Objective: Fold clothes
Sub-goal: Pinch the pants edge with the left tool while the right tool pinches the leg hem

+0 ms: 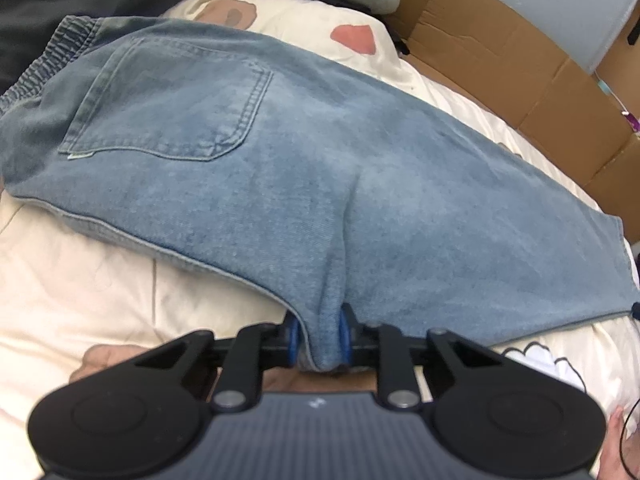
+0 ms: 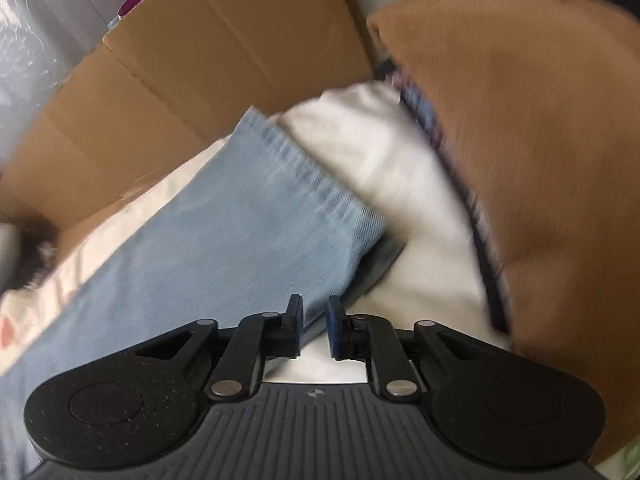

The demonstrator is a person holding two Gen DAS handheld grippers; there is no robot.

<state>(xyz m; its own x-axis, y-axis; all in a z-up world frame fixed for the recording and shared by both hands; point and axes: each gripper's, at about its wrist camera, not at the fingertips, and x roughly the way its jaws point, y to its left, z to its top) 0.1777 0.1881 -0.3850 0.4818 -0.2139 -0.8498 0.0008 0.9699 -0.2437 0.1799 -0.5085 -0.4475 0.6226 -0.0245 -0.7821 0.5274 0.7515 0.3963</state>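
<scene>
Below, the left gripper (image 1: pixel 320 338) pinched a bunched fold of the jeans (image 1: pixel 280 168), its blue pads (image 1: pixel 294 338) half buried in denim. The right gripper (image 2: pixel 314 324), narrowly parted, straddled the leg's edge; contact was unclear through blur. Only the left view showed the back pocket (image 1: pixel 172 108) at ten o'clock; only the right, a brown garment (image 2: pixel 540 140) at two o'clock. Cream bedding (image 1: pixel 80 280) lay beneath.

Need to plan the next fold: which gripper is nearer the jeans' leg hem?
Right. The right gripper grips the jeans just short of the leg hem; the left gripper pinches the long edge mid-garment, far from it.
</scene>
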